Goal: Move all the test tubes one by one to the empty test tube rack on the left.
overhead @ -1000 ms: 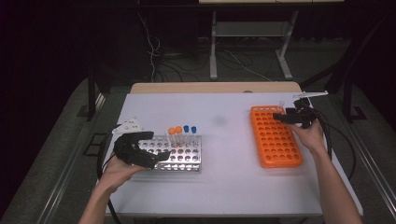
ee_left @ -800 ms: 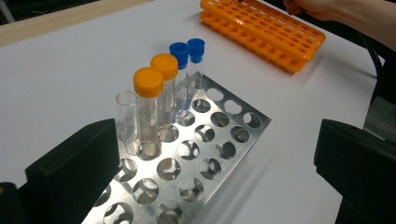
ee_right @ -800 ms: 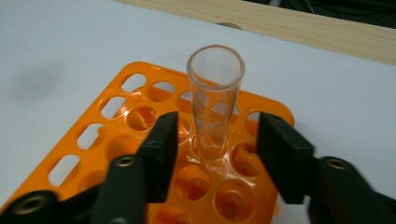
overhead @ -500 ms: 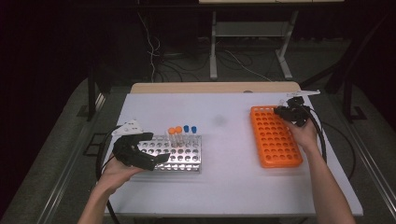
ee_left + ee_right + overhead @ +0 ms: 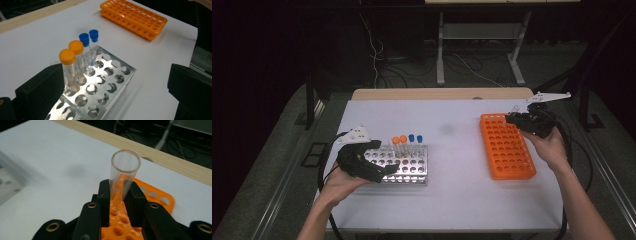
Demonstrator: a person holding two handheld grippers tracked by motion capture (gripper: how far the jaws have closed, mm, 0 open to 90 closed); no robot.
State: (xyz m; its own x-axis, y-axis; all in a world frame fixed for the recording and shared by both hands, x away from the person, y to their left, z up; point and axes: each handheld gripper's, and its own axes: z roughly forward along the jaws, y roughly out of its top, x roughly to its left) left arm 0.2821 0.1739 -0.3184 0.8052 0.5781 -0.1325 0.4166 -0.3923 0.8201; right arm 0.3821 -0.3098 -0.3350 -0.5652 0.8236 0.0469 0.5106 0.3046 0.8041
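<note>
Left gripper (image 5: 379,170) agape, right gripper (image 5: 120,195) clamped

Between the shiny perforated metal rack (image 5: 404,165) on the left and the flat orange plastic rack (image 5: 507,145) on the right runs a wide bare strip of white tabletop (image 5: 457,160), open from the near edge to the wooden far edge (image 5: 442,93). Four capped tubes, two with orange caps (image 5: 72,51) and two with blue caps (image 5: 89,37), stand tall along the metal rack's far row (anything sweeping low across there would strike them). The orange rack's holes lie open from above.
</note>
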